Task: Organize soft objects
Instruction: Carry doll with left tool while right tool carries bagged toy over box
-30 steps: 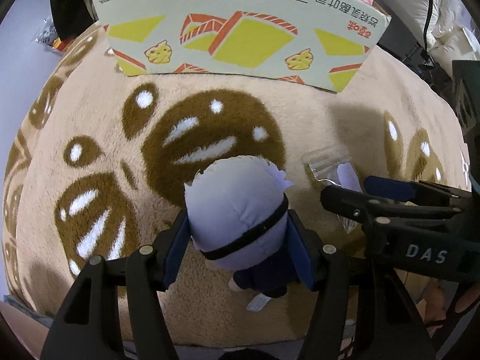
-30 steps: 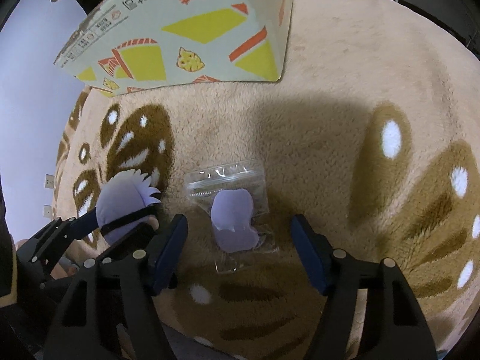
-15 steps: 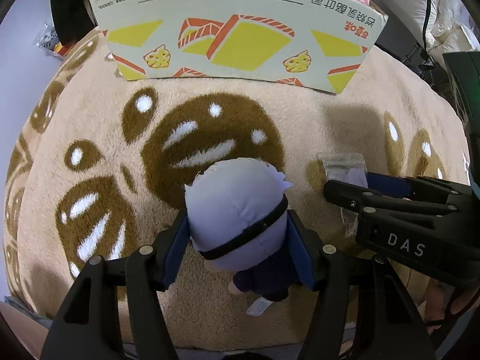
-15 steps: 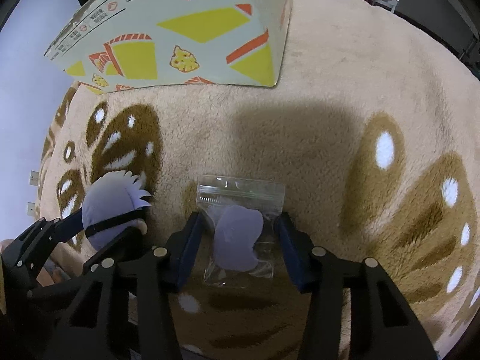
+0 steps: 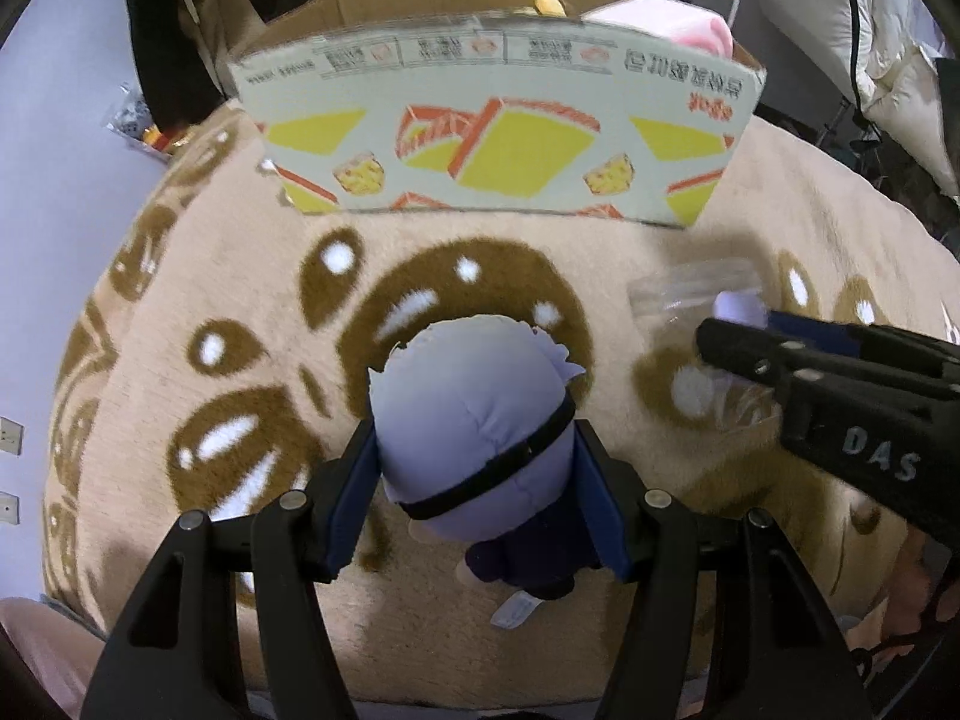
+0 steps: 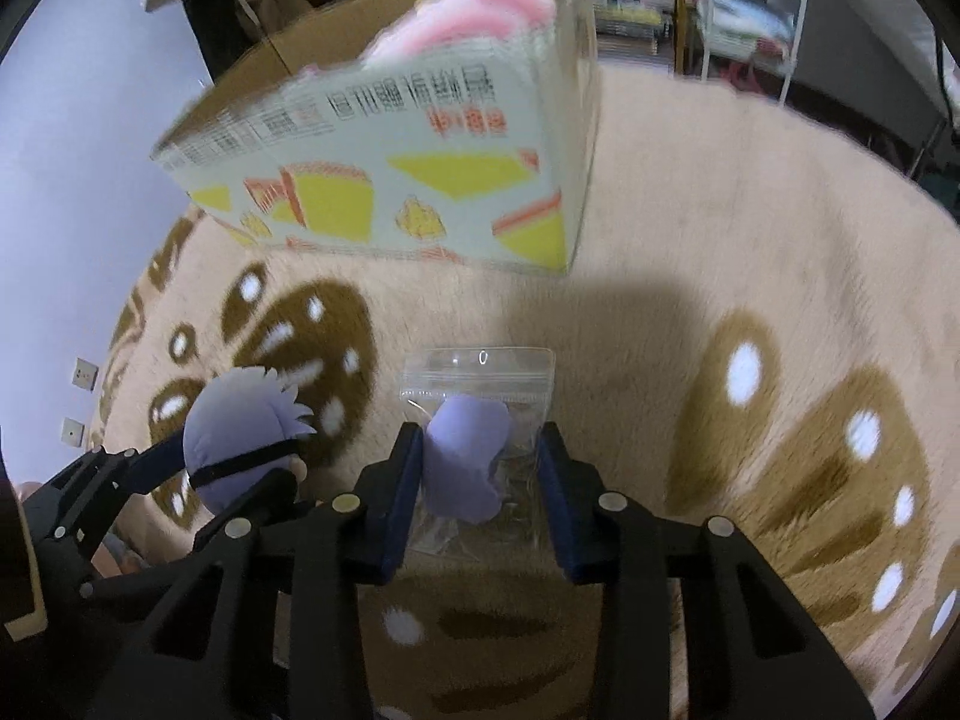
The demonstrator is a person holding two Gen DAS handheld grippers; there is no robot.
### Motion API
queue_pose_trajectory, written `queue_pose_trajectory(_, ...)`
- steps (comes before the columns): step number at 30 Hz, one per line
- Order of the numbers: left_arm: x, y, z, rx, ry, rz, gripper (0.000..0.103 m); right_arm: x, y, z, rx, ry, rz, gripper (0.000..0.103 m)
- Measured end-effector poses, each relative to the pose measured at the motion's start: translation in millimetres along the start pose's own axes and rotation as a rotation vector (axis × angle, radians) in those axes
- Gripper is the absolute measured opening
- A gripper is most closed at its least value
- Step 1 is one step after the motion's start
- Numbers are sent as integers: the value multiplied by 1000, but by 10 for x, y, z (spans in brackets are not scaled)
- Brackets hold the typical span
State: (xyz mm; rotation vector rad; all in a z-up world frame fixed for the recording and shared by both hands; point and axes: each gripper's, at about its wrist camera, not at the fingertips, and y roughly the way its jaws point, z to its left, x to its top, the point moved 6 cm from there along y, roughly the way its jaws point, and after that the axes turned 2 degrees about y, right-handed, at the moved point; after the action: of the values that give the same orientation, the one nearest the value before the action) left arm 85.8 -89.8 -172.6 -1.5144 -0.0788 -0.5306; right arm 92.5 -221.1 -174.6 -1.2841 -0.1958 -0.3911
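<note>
Left gripper (image 5: 474, 501): both blue pads are pressed against the sides of the plush doll (image 5: 471, 420), low in the centre of the left wrist view. The doll has a pale lavender head with a black band across it and a dark body below; a white tag hangs beneath it.

Right gripper (image 6: 477, 480): the jaws are closing, and the clear zip bag (image 6: 480, 414) stands between the pads, which touch its sides at lower centre of the right wrist view. The bag contains a small lavender soft piece (image 6: 465, 462).

Both items are above the tan rug (image 6: 690, 228), which carries brown patches with white spots.

The cardboard box (image 5: 498, 138), printed with yellow and orange shapes, stands on the rug in the upper centre of the left wrist view. Its top is open. A pink plush (image 6: 480, 6) shows at its upper right corner.
</note>
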Motion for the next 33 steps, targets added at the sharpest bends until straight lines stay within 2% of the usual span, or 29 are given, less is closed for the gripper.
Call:
queue_pose_trajectory(2, 20, -51, 46, 16, -17, -9, 61, 28, -91, -3, 7, -1, -41, 40)
queue_pose_trajectory(7, 122, -273, 150, 56, -32, -103, 61, 189, -362, 73, 21, -20, -179, 40)
queue_pose_trajectory(12, 324, -557, 249, 46, -57, -256, 61, 337, -598, 201, 44, -54, -322, 40)
queue_pose_trajectory(15, 456, -767, 310, 70, -51, -368, 61, 451, -692, 347, 61, -80, -382, 40)
queue_pose_trajectory(20, 664, -1005, 469, 128, -35, -507, 61, 643, -859, 524, 68, -130, -471, 40)
queue_pose_trajectory(33, 1198, -1362, 685, 180, -21, -664, 61, 1088, -1265, 784, 63, -226, -634, 40)
